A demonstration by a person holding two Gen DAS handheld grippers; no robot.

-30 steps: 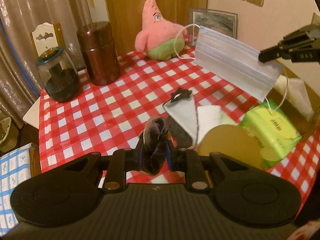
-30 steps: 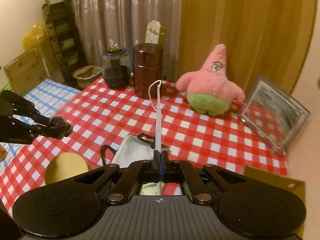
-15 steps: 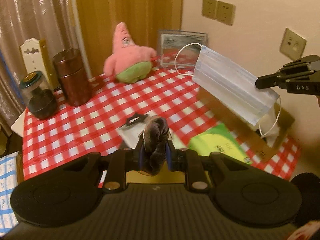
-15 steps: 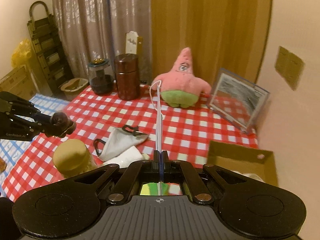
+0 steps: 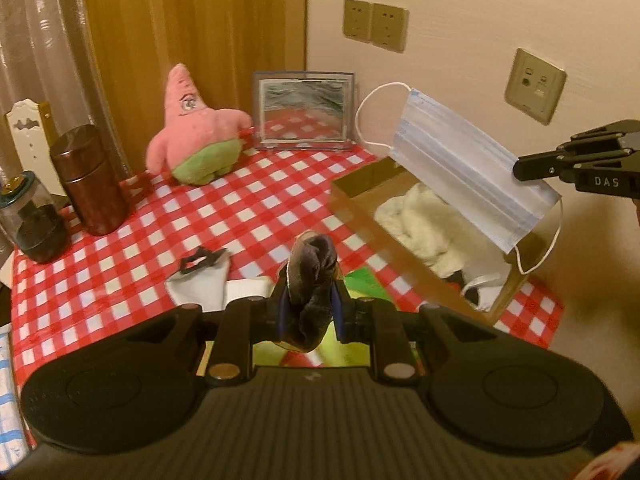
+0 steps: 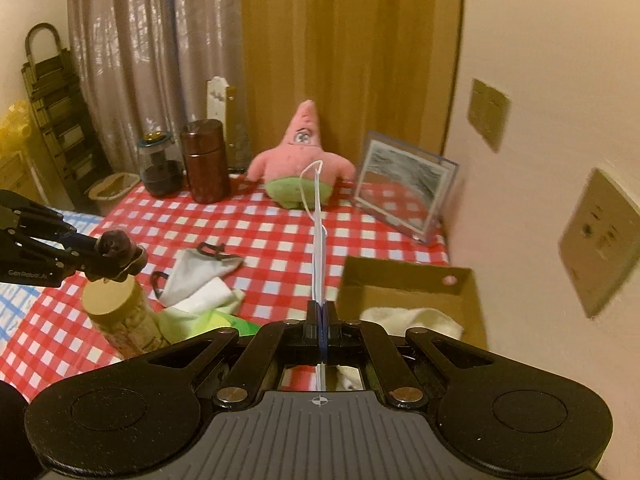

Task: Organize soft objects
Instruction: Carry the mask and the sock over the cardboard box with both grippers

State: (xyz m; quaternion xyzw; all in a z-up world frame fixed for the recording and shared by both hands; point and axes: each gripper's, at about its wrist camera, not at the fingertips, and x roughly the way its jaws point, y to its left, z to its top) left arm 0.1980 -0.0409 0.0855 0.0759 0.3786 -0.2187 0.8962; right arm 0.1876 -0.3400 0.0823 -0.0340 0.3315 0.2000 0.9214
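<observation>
The right hand-held gripper (image 5: 520,168) is clamped fully shut on one short edge of the pale blue pleated face mask (image 5: 472,172), which hangs above the open brown cardboard box (image 5: 356,208) on the red-checked worktop (image 5: 248,208). The left hand-held gripper (image 5: 308,308) pinches what looks like a dark brown rolled sock (image 5: 310,280). A clean drop would lower the mask's loose ear loops inside the box walls before release.

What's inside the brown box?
In the box lies a fluffy white cloth and a white mask by something dark. The mask hanging above hides part of it.
</observation>
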